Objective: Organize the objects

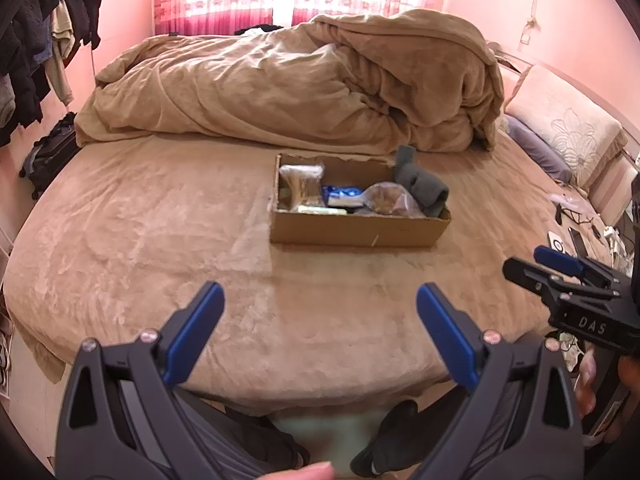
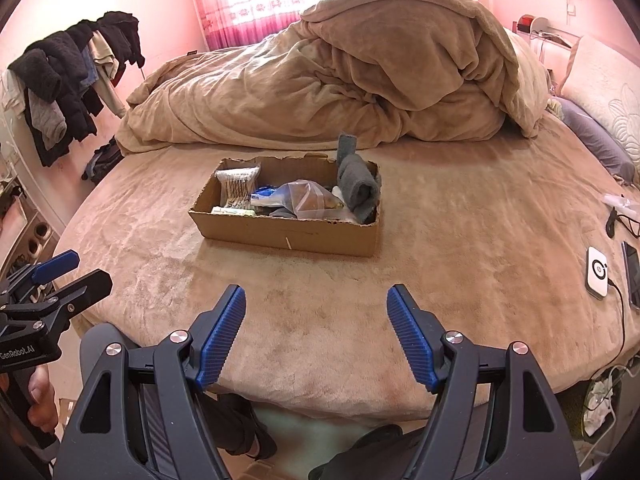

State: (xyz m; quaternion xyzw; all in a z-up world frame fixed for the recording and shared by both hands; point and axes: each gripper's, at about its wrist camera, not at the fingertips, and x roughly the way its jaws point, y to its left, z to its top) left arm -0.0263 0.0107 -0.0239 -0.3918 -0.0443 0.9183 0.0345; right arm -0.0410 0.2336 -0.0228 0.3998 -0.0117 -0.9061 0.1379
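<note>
A shallow cardboard box (image 1: 352, 232) (image 2: 280, 236) sits on the tan bed. It holds a clear pack of cotton swabs (image 2: 237, 188), a blue-and-white packet (image 2: 266, 196), a clear bag of brown items (image 2: 308, 198) and rolled grey socks (image 2: 356, 186) at its right end. My left gripper (image 1: 320, 300) is open and empty, above the bed's near edge, well short of the box. My right gripper (image 2: 316, 304) is open and empty too, also short of the box. Each gripper shows in the other's view, the right one (image 1: 560, 276) and the left one (image 2: 60, 272).
A heaped tan duvet (image 2: 360, 80) lies behind the box. Pillows (image 2: 608, 92) lie at the right. A white charger puck (image 2: 597, 272), a phone (image 2: 632, 276) and cables lie on the bed's right side. Clothes hang on a rack (image 2: 72, 84) at the left.
</note>
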